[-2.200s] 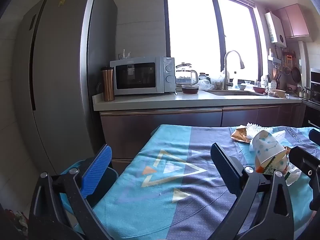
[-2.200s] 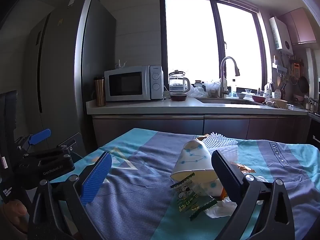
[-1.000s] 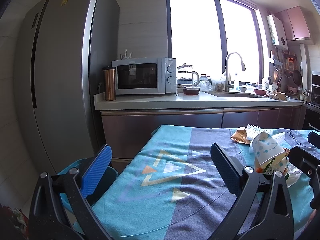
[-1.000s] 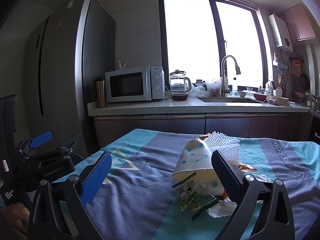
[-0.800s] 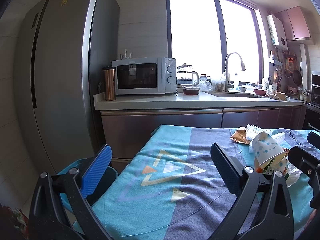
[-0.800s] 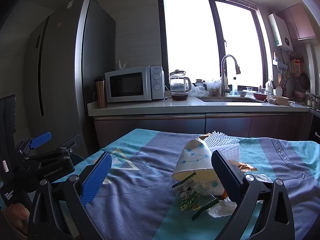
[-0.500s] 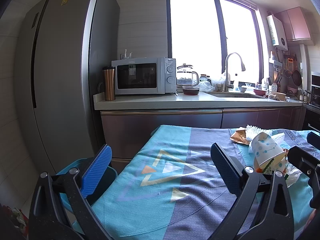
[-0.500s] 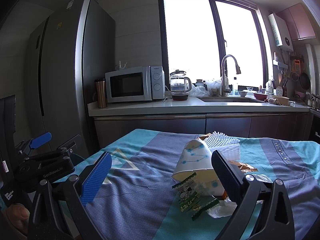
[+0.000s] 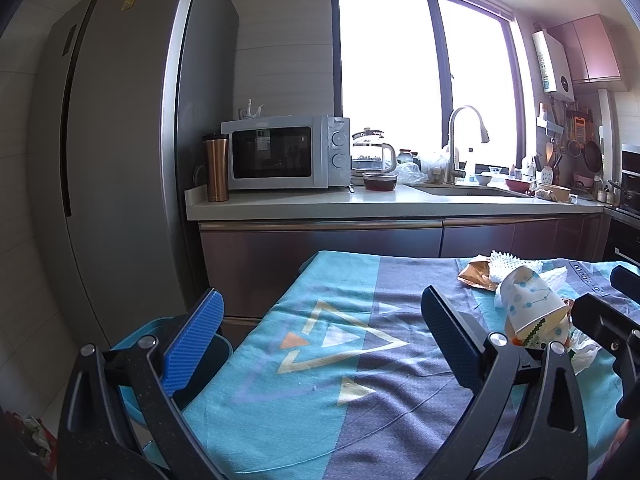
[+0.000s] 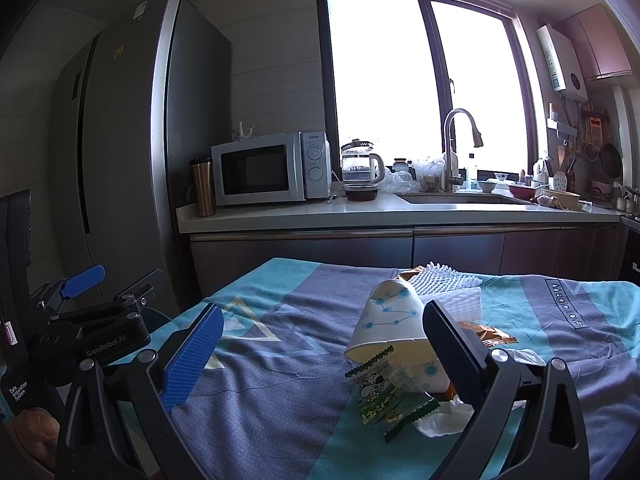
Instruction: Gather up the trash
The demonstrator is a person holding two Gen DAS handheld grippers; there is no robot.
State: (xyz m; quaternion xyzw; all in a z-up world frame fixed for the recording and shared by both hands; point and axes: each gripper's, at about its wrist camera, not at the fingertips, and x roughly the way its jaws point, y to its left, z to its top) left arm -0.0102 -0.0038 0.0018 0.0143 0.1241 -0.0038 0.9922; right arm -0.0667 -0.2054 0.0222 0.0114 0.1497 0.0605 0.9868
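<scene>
The left claw point(image 9: 320, 334) hangs spread wide above the teal and grey cloth point(image 9: 340, 364) on the tabletop, with nothing between its 2 fingers; the right claw point(image 10: 320, 346) is also spread wide, and it holds nothing. The trash lies in 1 small heap on the cloth; a paper cup point(image 10: 390, 326) lies on its side, touching a green snack wrapper point(image 10: 380, 394), with crumpled white tissue point(image 10: 444, 420) just beside the wrapper and white foam netting point(image 10: 444, 284) behind the cup; the right finger point(image 10: 452, 348) of the right claw is in front of the cup. A blue bin point(image 9: 140, 336) stands beside the tabletop, under the left claw.
</scene>
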